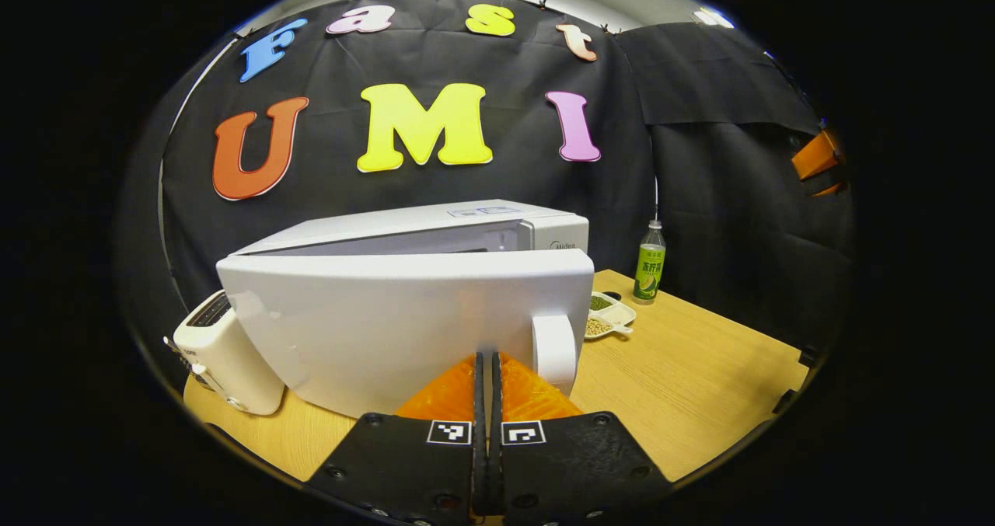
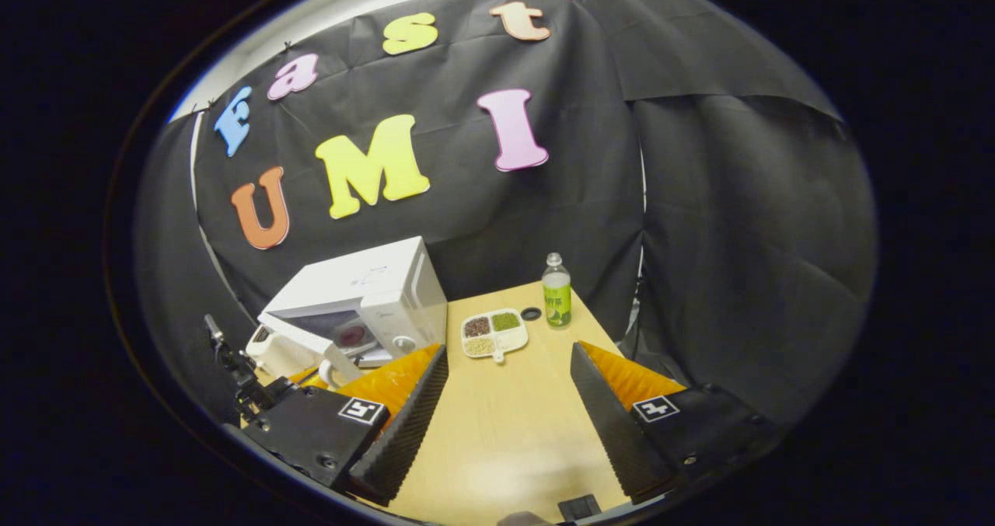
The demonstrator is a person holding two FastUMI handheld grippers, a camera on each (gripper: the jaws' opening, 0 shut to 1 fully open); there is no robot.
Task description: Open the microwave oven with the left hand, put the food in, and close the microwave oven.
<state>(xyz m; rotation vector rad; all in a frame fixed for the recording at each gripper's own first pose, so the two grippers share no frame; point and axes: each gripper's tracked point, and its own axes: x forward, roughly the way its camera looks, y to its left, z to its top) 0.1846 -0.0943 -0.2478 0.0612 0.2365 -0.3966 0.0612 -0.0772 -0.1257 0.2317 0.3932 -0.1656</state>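
The white microwave (image 1: 497,227) stands on the wooden table (image 1: 699,386) with its door (image 1: 404,332) swung partly open towards me. The round door handle (image 1: 554,353) is at the door's right edge. My left gripper (image 1: 488,361) is shut, with nothing between its fingers and its tips close against the door's outer face, just left of the handle. In the right gripper view the microwave (image 2: 365,293) shows a dark reddish round thing (image 2: 351,334) inside the open cavity. My right gripper (image 2: 509,349) hangs open and empty above the table, near a divided dish of beans (image 2: 494,333).
A white toaster (image 1: 225,355) sits left of the microwave. A green drink bottle (image 1: 650,266) stands at the table's back right beside the divided dish (image 1: 610,314). A small black cap (image 2: 531,313) lies next to the bottle (image 2: 556,293).
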